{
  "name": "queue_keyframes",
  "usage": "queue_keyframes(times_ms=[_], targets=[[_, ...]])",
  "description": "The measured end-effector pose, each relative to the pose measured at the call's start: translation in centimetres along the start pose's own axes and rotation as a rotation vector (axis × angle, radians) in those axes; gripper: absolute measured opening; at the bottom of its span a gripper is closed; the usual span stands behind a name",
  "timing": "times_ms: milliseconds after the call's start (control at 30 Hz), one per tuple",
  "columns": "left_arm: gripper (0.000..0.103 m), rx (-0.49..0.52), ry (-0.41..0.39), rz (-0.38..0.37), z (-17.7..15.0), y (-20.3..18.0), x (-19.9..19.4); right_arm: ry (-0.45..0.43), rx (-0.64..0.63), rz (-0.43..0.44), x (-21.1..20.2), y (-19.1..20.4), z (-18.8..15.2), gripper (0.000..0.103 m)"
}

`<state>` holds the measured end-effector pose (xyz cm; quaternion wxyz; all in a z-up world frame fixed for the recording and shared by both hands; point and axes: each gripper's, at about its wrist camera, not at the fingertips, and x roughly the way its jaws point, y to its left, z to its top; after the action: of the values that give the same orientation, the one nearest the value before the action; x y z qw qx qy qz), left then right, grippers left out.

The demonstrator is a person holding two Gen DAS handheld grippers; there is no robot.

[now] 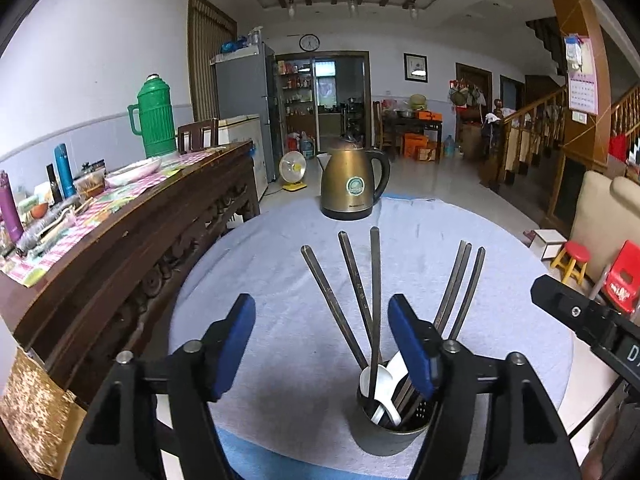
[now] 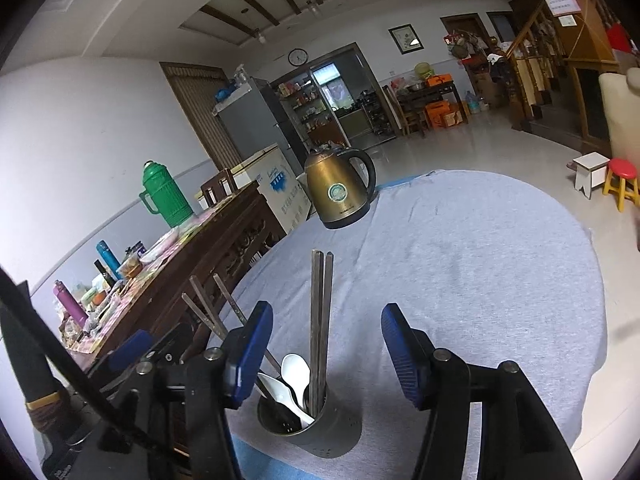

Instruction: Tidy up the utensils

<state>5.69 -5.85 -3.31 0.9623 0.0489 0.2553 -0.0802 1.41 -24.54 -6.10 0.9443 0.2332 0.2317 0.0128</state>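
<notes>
Six chopsticks (image 1: 374,292) and two white spoons (image 2: 296,376) stand in a metal cup (image 2: 316,428) on the cloth-covered desk (image 2: 480,264). Left gripper (image 1: 322,344) hangs with fingers wide, holding nothing, the cup just under its right finger (image 1: 412,348). Right gripper (image 2: 326,354) is likewise spread wide, the cup below its left finger (image 2: 250,352). Beyond both stands a kettle (image 1: 352,184).
</notes>
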Motion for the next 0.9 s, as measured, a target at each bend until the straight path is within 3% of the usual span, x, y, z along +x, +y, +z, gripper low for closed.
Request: queue_keyframes(times_ms=[200, 400, 667, 900], targets=[[0.081, 0.045, 0.059, 0.025, 0.1, 0.4, -1.1, 0.071, -0.039, -0.035, -0.2, 0.6, -0.1, 0.061], [0.089, 0.072, 0.093, 0.041, -0.8, 1.3, -3.3, 0.149, -0.104, -0.072, -1.9, 1.5, -1.1, 0.069], [0.091, 0.126, 0.150, 0.157, -2.4, 2.2, -5.0, 0.191, -0.112, -0.083, -3.1, 3.0, -3.1, 0.072], [0.091, 0.088, 0.171, 0.159, -3.0, 3.9, -5.1, 0.200, -0.093, -0.116, -2.9, 3.3, -4.0, 0.072]])
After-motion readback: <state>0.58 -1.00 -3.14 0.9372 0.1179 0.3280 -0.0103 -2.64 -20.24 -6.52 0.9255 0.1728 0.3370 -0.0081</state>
